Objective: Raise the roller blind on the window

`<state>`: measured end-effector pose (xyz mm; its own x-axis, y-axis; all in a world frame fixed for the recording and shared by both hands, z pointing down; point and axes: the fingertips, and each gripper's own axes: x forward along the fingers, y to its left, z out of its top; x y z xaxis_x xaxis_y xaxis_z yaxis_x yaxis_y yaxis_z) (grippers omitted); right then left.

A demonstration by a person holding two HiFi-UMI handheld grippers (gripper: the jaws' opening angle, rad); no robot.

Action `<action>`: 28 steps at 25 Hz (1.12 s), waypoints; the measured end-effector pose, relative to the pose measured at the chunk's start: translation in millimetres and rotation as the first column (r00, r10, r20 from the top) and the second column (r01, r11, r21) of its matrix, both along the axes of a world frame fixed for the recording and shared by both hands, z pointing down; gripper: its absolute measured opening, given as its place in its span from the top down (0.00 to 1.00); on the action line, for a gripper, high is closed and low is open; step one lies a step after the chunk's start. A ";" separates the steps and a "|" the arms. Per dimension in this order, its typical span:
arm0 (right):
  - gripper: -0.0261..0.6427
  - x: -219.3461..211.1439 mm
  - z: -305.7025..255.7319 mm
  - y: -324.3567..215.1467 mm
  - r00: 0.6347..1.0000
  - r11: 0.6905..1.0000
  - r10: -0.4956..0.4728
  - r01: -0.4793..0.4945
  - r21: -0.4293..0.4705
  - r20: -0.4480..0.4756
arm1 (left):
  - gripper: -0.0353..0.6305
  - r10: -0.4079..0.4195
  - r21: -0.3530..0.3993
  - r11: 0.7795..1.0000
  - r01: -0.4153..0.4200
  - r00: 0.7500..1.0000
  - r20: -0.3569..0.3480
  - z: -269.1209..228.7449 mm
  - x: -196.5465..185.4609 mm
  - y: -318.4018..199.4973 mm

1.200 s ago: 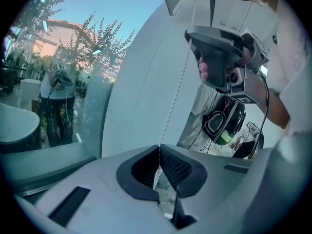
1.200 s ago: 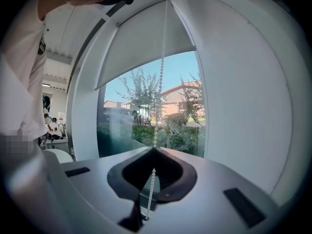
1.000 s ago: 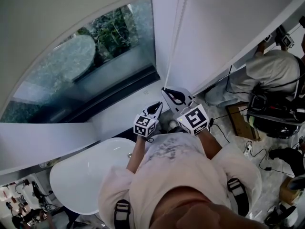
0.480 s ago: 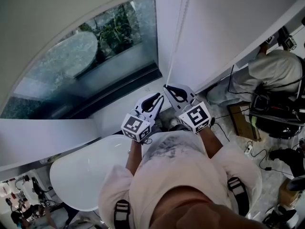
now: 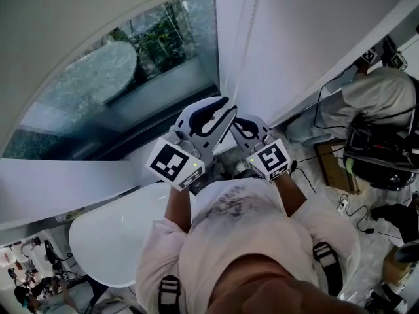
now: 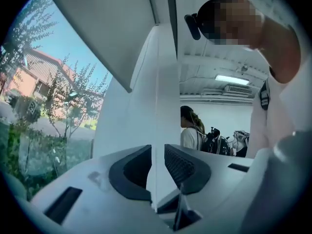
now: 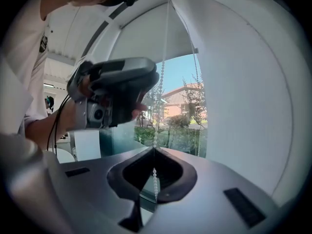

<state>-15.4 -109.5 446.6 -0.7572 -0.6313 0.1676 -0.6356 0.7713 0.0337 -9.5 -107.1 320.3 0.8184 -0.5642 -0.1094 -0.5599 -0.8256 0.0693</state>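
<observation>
Roller blind (image 5: 72,31) hangs partway down the window (image 5: 124,90). Its grey fabric covers the upper glass, and trees and a building show below its bottom edge. The bead chain (image 7: 155,179) that drives it drops along the right side of the frame. The right gripper (image 7: 154,150) is clenched on one strand of that chain, with beads running straight through its closed tips. The left gripper (image 6: 157,162) is held higher, close to the same side of the window. Its jaws have just been opening and its pads now stand apart, pressing on nothing. A thin pale line rises through the gap between them and may be the chain, but it is too faint against the white frame to be sure. The step in hand looks like the changeover in a hand-over-hand pull: the right anchors the chain while the left goes for a fresh hold further up. The next move would call for the left jaws to be centred on the same strand the right is holding, not the second strand hanging nearer the wall, and to close firmly before the right lets go. Several things are out of view: the roller and its clutch at the top, the bottom loop of the chain, and how much fabric is left to wind up. The wearer's own body blocks much of the head view, leaving only a white basin (image 5: 111,234) at lower left and a person (image 5: 376,97) crouched at the right edge.
</observation>
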 end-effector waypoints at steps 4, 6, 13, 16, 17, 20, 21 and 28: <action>0.87 1.4 0.4 3.1 1.000 1.000 -0.002 0.002 0.004 0.001 | 0.84 0.002 0.076 0.997 -0.003 1.000 0.006 -37.5 10.0 -7.7; 0.87 0.7 -0.1 2.4 1.000 1.000 -0.003 0.003 0.004 0.001 | 0.84 0.001 0.096 0.995 -0.002 1.000 0.003 -50.5 11.9 -12.2; 0.87 -2.6 -2.3 5.3 1.000 1.000 -0.004 0.004 0.005 0.003 | 0.90 -0.015 0.118 0.993 0.014 1.000 0.007 -76.0 14.7 -14.7; 0.87 0.5 -0.7 3.7 1.000 1.000 -0.002 0.002 0.003 0.003 | 0.93 -0.035 0.105 0.994 0.035 0.999 -0.008 -75.6 18.1 -15.0; 0.87 0.3 0.4 2.6 1.000 1.000 -0.001 0.001 0.003 0.003 | 0.93 -0.050 0.105 0.993 0.052 0.999 -0.019 -73.5 15.7 -16.2; 0.87 -3.9 3.0 0.1 1.000 1.000 0.000 0.000 0.003 -0.001 | 0.94 -0.089 0.119 0.989 0.093 0.995 -0.037 -65.2 3.4 -18.8; 0.87 -5.3 4.3 -0.4 1.000 1.000 0.000 0.000 -0.002 -0.007 | 0.94 -0.093 0.119 0.988 0.097 0.995 -0.042 -63.6 1.1 -18.8; 0.87 -3.8 29.8 -3.9 0.999 0.999 -0.005 0.003 -0.054 -0.042 | 0.94 -0.096 0.064 0.993 0.097 0.995 -0.020 -36.9 8.1 -25.4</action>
<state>-19.2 -113.4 476.4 -0.7513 -0.6175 0.2329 -0.6315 0.7752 0.0183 -1.3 -132.5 283.5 0.7584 -0.6313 -0.1620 -0.6361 -0.7711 0.0272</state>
